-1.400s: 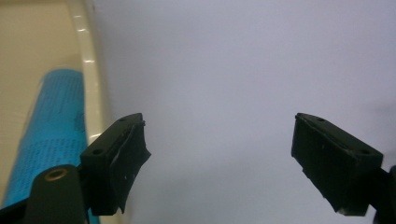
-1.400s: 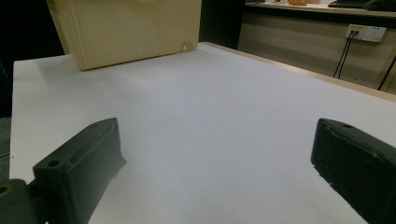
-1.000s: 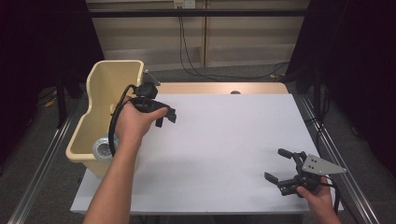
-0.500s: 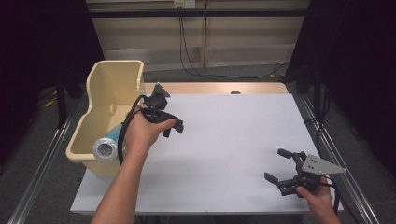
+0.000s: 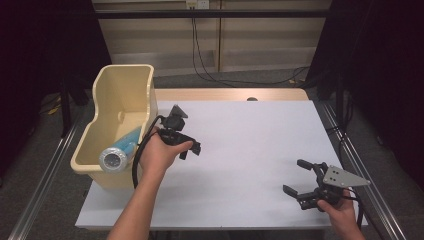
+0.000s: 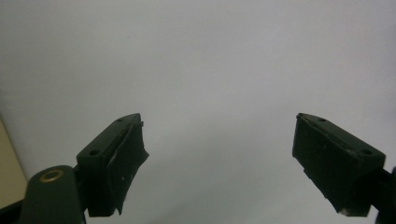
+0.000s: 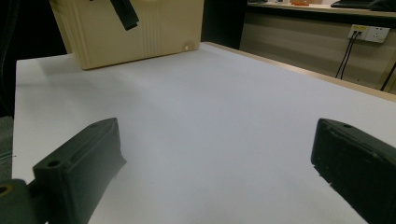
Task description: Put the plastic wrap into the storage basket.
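My left gripper (image 5: 190,150) hangs low over the white table (image 5: 250,135), just right of the cream bin (image 5: 127,80). In the left gripper view the left gripper (image 6: 219,158) stands open, with bare white table between its jaws. A blue cylinder with a silver end (image 5: 120,150) lies inside the bin at its near end. My right gripper (image 5: 295,176) rests near the table's front right corner. The right gripper view has the right gripper (image 7: 217,168) open on nothing, facing the bin (image 7: 154,32) across the table.
A strip of bare wood (image 5: 225,94) runs along the table's far edge. Metal rails (image 5: 45,170) flank the table on both sides. Cables (image 5: 200,45) hang down the back wall behind it.
My left hand has come away from over the bin, sinking toward the table and drifting toward the near right. The blue cylinder in the bin has come into view. The right gripper has not moved.
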`<state>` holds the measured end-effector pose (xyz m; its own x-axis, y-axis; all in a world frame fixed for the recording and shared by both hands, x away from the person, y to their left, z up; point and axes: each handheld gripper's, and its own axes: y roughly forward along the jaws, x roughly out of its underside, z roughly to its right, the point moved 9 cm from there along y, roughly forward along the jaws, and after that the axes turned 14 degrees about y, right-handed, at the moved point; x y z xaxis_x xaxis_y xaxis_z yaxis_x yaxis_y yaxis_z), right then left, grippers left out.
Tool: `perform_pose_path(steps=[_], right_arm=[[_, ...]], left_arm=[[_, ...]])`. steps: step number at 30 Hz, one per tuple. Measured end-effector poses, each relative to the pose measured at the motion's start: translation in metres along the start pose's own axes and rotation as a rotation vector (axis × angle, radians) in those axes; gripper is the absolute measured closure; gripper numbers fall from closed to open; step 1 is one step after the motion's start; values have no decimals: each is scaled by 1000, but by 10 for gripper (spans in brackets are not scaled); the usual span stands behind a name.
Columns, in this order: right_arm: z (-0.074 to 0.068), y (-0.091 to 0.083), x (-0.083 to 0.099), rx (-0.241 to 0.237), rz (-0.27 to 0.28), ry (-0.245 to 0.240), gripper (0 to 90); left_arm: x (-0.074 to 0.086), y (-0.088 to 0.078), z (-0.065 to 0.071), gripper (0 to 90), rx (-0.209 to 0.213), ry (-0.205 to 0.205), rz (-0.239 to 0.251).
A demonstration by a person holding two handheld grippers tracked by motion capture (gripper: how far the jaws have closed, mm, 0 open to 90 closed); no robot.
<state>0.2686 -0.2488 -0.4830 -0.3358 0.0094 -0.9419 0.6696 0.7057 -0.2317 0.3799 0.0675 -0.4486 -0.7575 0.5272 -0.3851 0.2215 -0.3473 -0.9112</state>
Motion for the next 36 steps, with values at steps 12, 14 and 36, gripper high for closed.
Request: perform_pose_path(steps=[12, 14, 36], right_arm=[[-1, 0, 0, -1, -3, -4, 14], [0, 1, 1, -4, -3, 0, 14], [-1, 1, 1, -2, -6, -7, 14]], left_arm=[[26, 30, 2, 161, 16, 9, 50], [28, 33, 1, 160, 13, 10, 90], [36, 29, 10, 109, -223, 242, 584]])
